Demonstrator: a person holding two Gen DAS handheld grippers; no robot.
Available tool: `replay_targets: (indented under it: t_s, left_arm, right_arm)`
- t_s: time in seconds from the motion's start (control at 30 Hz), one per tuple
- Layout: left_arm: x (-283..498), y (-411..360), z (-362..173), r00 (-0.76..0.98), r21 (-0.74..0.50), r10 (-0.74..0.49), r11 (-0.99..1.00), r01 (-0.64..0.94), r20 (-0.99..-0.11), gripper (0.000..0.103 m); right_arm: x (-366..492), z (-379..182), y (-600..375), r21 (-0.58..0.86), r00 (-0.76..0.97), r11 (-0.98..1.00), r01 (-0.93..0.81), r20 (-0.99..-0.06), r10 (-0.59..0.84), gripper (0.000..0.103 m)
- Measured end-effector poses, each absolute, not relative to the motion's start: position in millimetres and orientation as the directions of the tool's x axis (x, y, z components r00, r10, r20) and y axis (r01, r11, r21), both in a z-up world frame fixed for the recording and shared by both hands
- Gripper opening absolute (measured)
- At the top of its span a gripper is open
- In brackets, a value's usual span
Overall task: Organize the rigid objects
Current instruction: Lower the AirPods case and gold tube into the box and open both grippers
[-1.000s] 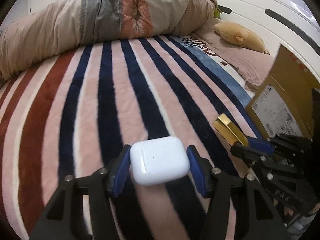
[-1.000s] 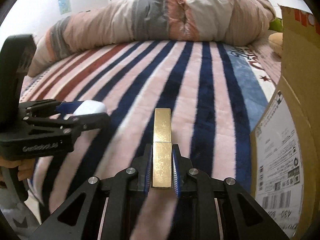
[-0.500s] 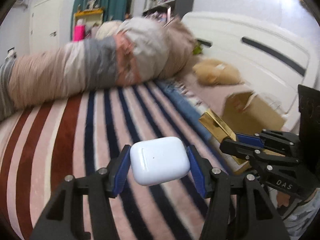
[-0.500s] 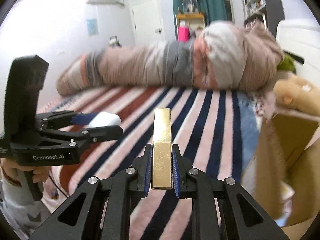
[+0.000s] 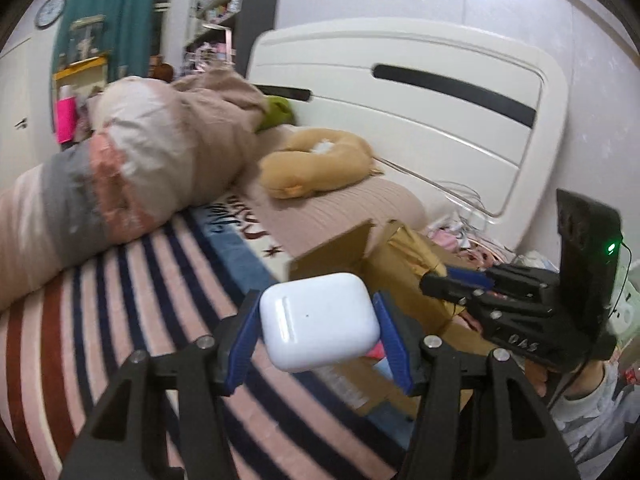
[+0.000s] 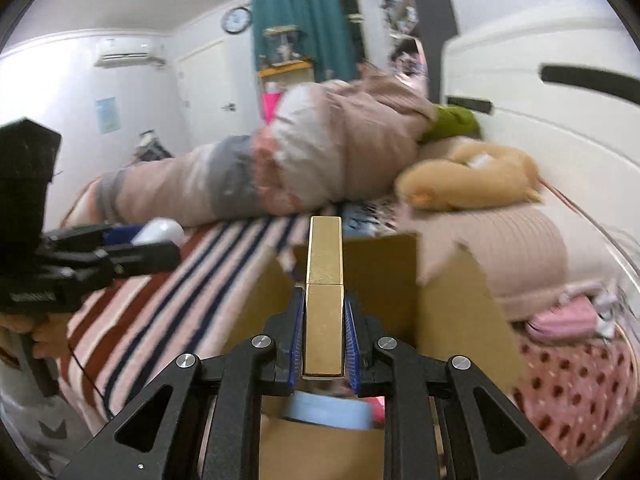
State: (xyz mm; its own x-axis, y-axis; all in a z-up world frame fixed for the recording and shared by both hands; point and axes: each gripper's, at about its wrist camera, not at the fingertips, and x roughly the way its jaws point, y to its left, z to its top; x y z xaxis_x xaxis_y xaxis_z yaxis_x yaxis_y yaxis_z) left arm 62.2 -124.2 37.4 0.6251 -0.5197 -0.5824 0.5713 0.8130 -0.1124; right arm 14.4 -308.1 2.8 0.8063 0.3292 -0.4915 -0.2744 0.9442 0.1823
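My left gripper [image 5: 316,338] is shut on a white earbud case [image 5: 320,320] and holds it in the air above the striped bed, just left of an open cardboard box [image 5: 344,256]. My right gripper [image 6: 324,336] is shut on a gold rectangular bar [image 6: 324,288] and holds it over the box's opening [image 6: 376,272]. Inside the box I see a light blue item [image 6: 328,410] and something pink. The right gripper also shows in the left wrist view [image 5: 460,280], and the left gripper in the right wrist view [image 6: 132,244].
The striped blanket [image 5: 132,320] covers the bed. A rolled duvet [image 5: 132,168] lies along the far side. A tan plush toy [image 5: 320,164] rests by the white headboard [image 5: 420,92]. Pink items [image 6: 560,320] lie right of the box.
Both grippers have lifted off the bed and swung right toward the box, each still holding its object. The box's opening has come under the right gripper.
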Motion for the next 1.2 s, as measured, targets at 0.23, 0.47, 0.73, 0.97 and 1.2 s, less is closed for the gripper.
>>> replay_targets:
  t_s: [0.23,0.47,0.73,0.97,1.2]
  left_arm:
    - [84.6,-181.8,28.7,0.568,-0.083,-0.506,0.789,0.609,-0.649,0.053]
    - [98.1,-206.7,14.3,0.534,-0.049,-0.478,0.776,0.629,-0.697,0.053]
    - [107.3,-217.4,5.0,0.519,-0.025,-0.447,0.774,0.633,-0.729,0.053]
    - [118.5,-221.0,-5.1,0.506,-0.015,-0.412,0.786,0.619,-0.758,0.060]
    - [111.1,-211.4,2.1,0.530,-0.017,-0.418,0.797,0.604,-0.738,0.075]
  right_arm:
    - [31.2,-26.7,-340.1,0.210,0.774,0.947,-0.242,-0.547,0.319,0.014]
    - [36.4,-38.3,-355.0,0.229,0.768,0.943,-0.243,-0.548,0.331,0.014]
    - [37.9,-40.9,-358.2,0.236,0.765,0.942,-0.240,-0.550,0.333,0.014]
    - [37.6,-38.7,-355.1,0.224,0.762,0.942,-0.250,-0.555,0.334,0.014]
    - [38.2,-35.8,-350.2,0.208,0.757,0.941,-0.267,-0.559,0.339,0.021]
